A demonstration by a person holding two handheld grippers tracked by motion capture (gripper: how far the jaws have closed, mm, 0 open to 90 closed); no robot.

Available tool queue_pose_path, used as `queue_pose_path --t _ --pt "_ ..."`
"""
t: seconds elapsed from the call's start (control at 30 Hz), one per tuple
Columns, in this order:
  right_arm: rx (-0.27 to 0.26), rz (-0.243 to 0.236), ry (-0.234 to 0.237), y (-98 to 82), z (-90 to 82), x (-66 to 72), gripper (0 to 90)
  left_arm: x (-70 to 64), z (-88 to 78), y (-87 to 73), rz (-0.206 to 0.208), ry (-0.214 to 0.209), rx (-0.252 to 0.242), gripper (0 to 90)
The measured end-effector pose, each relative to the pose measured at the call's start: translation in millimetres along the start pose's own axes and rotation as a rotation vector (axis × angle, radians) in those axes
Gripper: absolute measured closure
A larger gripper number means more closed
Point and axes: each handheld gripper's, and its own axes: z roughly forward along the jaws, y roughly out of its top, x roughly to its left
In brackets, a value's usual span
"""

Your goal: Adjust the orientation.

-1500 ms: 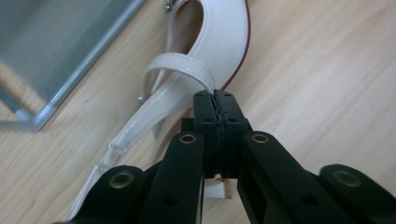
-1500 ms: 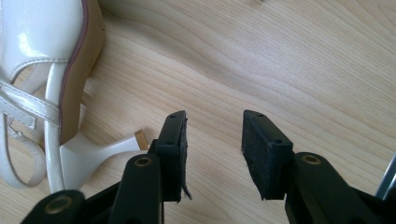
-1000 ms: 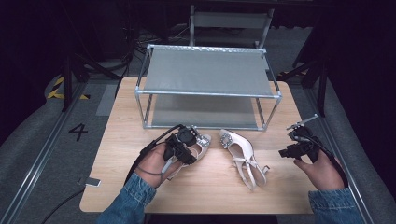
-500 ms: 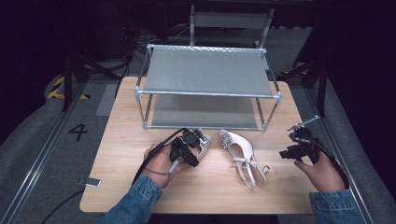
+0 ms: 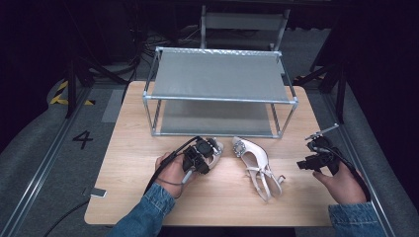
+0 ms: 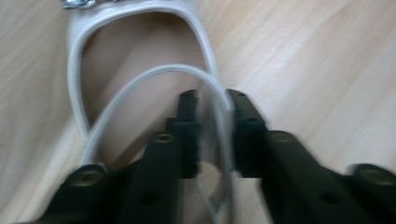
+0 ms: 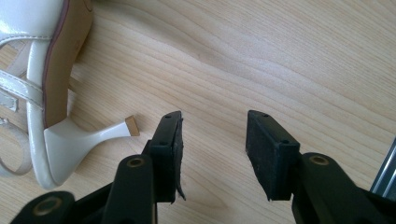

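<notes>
Jaws of the left gripper (image 6: 212,135) have just been closing on a white shoe's strap (image 6: 219,107); the right gripper (image 7: 212,154) hangs half-open above the counter (image 7: 289,56).

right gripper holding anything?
No. In the right gripper view the right gripper has open jaws over bare table, with the white heeled sandal lying off to the side.

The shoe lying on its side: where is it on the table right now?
In the high view the shoe on its side lies right of centre on the table, before the rack, between both grippers.
</notes>
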Motion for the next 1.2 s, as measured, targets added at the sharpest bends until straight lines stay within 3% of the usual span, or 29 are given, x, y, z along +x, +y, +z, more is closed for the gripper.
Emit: queue_pose_path --t 0.13,0.57,0.67,1.03,1.2 --pt "-0.001 0.003 0.002 -0.3 0.6 -0.8 57.0 -1.2 -6.0 -1.9 0.021 0.039 -0.010 85.0" --pt "0.008 0.005 -0.008 -2.9 0.9 -2.4 57.5 16.5 -37.4 -7.1 -0.032 0.063 -0.089 85.3" --pt "0.015 0.011 -0.006 -2.4 0.6 -4.2 57.5 17.6 -39.6 -4.8 -0.026 0.089 -0.100 85.3" --pt "0.014 0.014 -0.001 -1.4 1.5 -6.2 57.7 37.4 -52.1 10.4 -0.052 0.101 -0.144 85.1" --pt "0.010 0.013 -0.001 -2.8 1.3 -7.0 57.7 45.6 -52.0 18.4 -0.060 0.143 -0.146 85.0"
